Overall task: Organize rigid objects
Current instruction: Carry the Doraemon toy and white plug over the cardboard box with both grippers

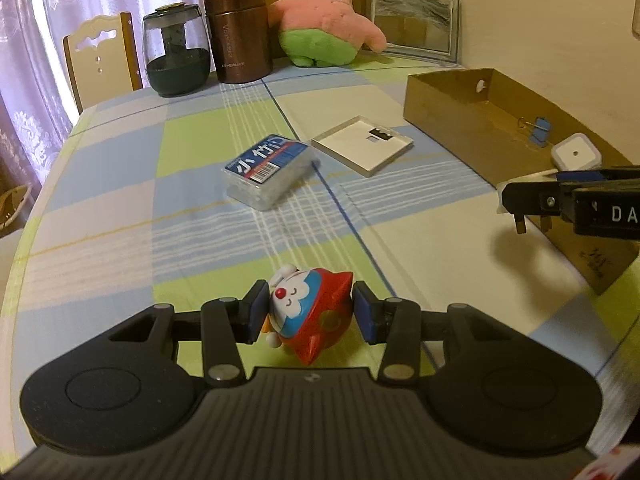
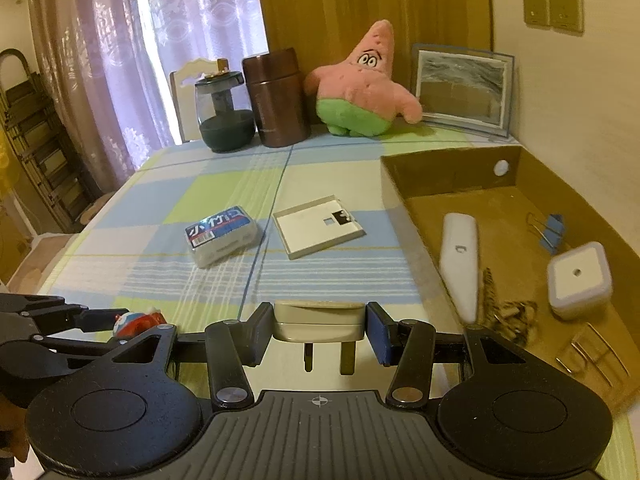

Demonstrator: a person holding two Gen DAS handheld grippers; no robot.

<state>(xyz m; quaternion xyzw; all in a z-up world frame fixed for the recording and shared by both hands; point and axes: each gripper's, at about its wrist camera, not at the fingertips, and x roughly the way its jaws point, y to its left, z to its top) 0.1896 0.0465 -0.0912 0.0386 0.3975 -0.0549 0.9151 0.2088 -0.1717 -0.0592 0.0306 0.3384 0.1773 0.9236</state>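
Left gripper [image 1: 307, 312]: fingers clamped on toy figure [image 1: 306, 312], above the surface's near edge.
Right gripper [image 2: 319, 332]: fingers gripping plug adapter [image 2: 319, 320].
Done: clip [image 2: 550, 230], white case [image 2: 580, 278] in cardboard box [image 2: 448, 176].
Left: card pack [image 2: 222, 234], flat lid [image 2: 318, 226] mid-surface.

Worktop [image 2: 340, 280]: my left claw [image 1: 308, 312] holds toy [image 1: 308, 316], right claw [image 2: 318, 326] holds plug [image 2: 320, 322]. Box [image 2: 416, 240] right; tissue pack [image 2: 222, 234] left of tray [image 2: 318, 226], ahead.

Glossy plastic toy [image 1: 308, 312], smooth plastic plug [image 2: 319, 322], matt cardboard box [image 2: 452, 178], woven checked tablecloth [image 1: 192, 148]
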